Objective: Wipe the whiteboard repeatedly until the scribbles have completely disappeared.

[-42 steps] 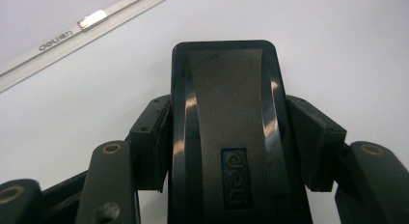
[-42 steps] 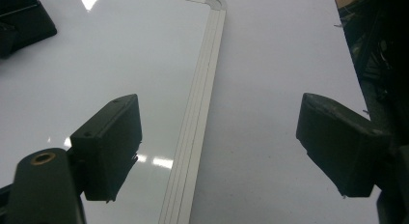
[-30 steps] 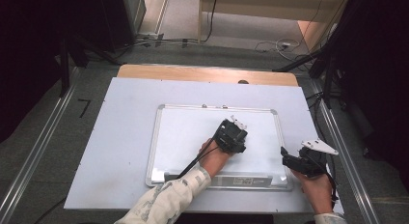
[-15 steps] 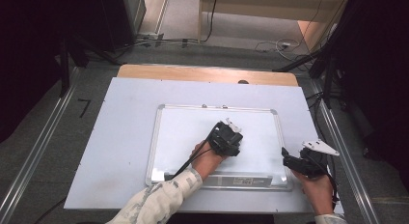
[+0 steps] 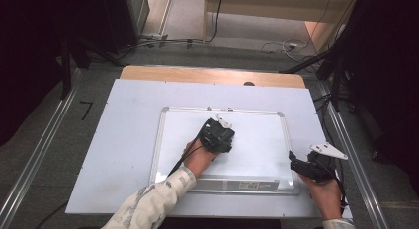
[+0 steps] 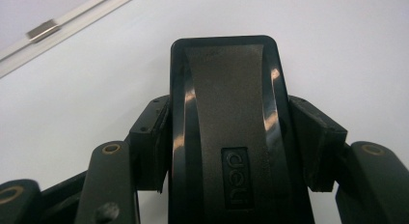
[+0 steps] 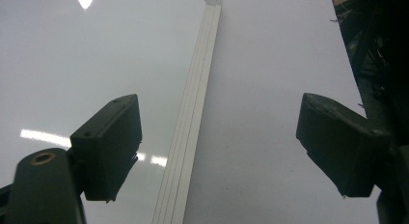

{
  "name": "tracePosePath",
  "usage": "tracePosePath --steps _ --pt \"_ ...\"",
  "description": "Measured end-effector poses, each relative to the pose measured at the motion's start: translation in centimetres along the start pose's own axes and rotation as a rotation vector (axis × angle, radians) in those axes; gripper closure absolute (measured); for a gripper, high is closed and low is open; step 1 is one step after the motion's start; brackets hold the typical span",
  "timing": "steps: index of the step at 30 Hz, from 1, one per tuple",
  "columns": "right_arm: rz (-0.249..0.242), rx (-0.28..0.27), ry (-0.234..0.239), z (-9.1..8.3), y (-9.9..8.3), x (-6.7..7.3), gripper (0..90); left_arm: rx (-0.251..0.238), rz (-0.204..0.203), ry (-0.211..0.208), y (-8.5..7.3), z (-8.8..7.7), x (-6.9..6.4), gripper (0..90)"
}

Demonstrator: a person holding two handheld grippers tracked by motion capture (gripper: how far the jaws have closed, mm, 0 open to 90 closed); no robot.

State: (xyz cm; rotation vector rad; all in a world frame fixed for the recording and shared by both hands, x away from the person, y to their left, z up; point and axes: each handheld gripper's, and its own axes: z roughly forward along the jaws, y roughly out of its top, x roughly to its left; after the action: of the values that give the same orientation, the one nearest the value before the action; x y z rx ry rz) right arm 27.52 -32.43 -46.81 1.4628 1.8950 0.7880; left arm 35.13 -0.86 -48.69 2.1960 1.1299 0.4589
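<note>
On the whiteboard [image 5: 257,140], near its middle, your left gripper [image 5: 217,135] clamps a black eraser [image 6: 226,127] flat against the surface. At the board's right edge, your right gripper [image 5: 309,166] hovers, jaws wide apart and empty.

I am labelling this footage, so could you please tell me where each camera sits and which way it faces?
High view: above the person's side, looking forward and down at the whiteboard; both forearms and the left tool and right tool show.
Left gripper view: on the left tool, its jaws clamping a black eraser over the board.
Right gripper view: on the right tool, open jaws over the board's edge.
All share the whiteboard.
</note>
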Motion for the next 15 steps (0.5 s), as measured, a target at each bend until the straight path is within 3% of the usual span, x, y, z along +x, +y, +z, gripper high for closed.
tracePosePath --steps 9,15 --pt "0.001 0.002 -0.003 0.0 0.0 0.0 14.9 -0.003 -0.070 0.051 0.2 0.3 3.4 40.3" --pt "0.000 0.001 0.000 0.0 0.0 0.1 14.8 -0.006 -0.092 0.068 0.6 0.6 3.9 40.3"
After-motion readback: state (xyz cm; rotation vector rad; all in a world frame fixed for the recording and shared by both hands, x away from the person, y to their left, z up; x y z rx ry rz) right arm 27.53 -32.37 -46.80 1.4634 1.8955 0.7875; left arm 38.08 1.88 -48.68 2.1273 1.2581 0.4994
